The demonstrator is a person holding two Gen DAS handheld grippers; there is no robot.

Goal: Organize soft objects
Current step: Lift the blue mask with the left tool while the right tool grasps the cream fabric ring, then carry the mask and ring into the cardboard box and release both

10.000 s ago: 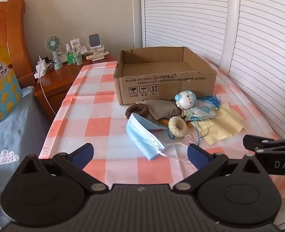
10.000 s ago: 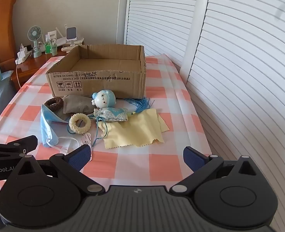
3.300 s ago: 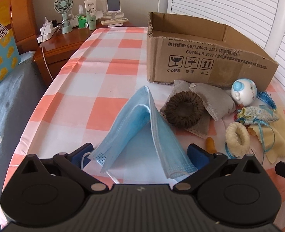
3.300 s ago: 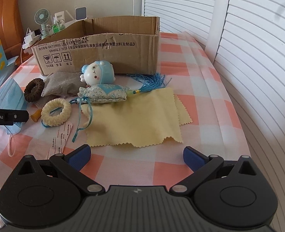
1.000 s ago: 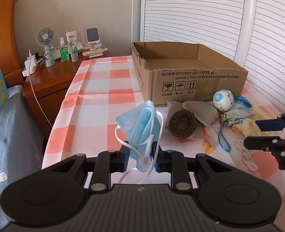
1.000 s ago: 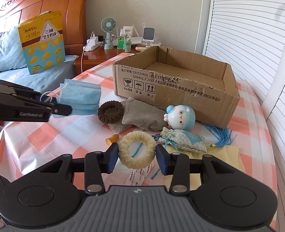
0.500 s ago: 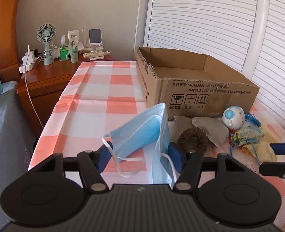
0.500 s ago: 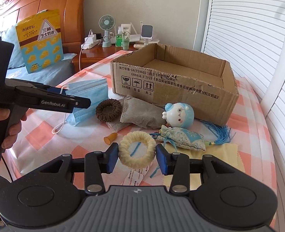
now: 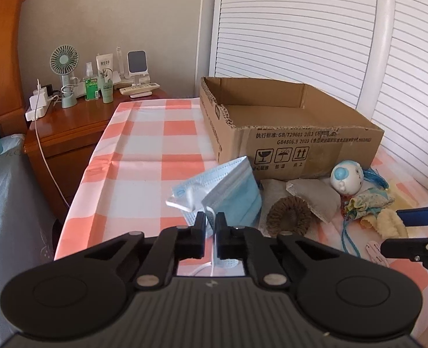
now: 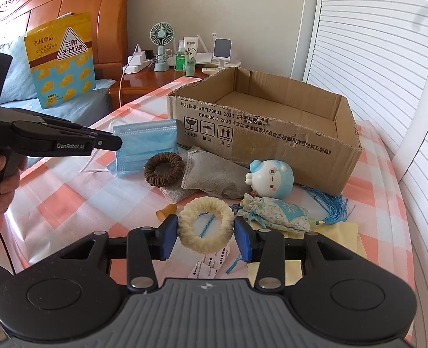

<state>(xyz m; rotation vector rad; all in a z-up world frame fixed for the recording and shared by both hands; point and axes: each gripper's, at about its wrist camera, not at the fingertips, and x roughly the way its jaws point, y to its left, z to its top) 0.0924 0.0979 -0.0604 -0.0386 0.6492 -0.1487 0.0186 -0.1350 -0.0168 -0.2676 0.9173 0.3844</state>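
Step in hand, as I read it: both pickups made, transfer to the cardboard box [image 10: 272,133] pending. Left hand-held gripper [image 9: 211,226]: jaws nearly together, clamped on the lower edge of the blue face mask [image 9: 231,194]; the mask stands up folded from the jaws, one white ear loop trailing down between them. From the right wrist view the mask [image 10: 145,145] hangs off the tip of the left hand-held gripper [image 10: 109,142], at about 10 o'clock from the brown hair scrunchie [image 10: 164,169]; whether its lower corner touches the checked cloth of the bench [image 10: 68,197] cannot be told. Right hand-held gripper [image 10: 205,233]: jaws partly closed, blue pads pressed to either side of the cream scrunchie ring [image 10: 205,229], which keeps its round shape, so the squeeze looks light. Box sits open-topped at 12 o'clock from both grippers and appears empty as far as its floor shows. Left on the bench in front of the box: brown scrunchie, grey fabric pouch [image 10: 214,178], blue-and-white round toy [image 10: 272,181], floral sachet with blue tassel [image 10: 277,213], yellow cloth [image 10: 347,236], small orange cap-like piece [image 10: 166,211], paper tags [image 10: 211,265]. Next move, judged: lift each piece above the near box wall, carry forward over the opening, then part the jaws. Mask is limp; its loop may snag on the jaws at release.
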